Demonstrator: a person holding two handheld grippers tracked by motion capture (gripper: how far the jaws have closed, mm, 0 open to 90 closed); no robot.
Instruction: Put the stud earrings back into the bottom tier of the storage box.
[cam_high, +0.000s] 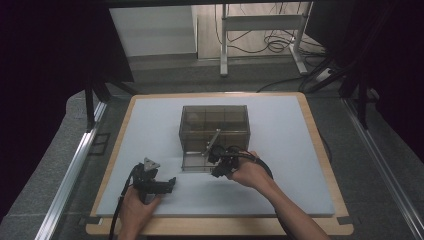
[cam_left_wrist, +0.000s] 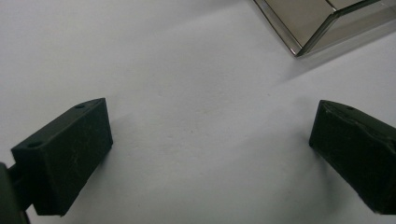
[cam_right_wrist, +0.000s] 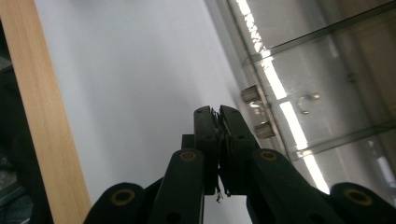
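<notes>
Dark curtains (cam_high: 40, 60) are hanging at both sides. Behind the desk (cam_high: 320, 145), a white metal frame (cam_high: 262, 35) is standing on grey floor (cam_high: 175, 75), with cables (cam_high: 277, 42) lying around.

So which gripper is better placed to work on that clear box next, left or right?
Probably the right gripper: it is already at the clear box, at its near wall, jaws shut. The left gripper sits open on the white mat, apart from the box.

Wooden-edged table (cam_high: 320, 145) topped by pale grey mat (cam_high: 285, 150); on it, smoky transparent compartmented plastic box (cam_high: 215, 131), near centre.
</notes>
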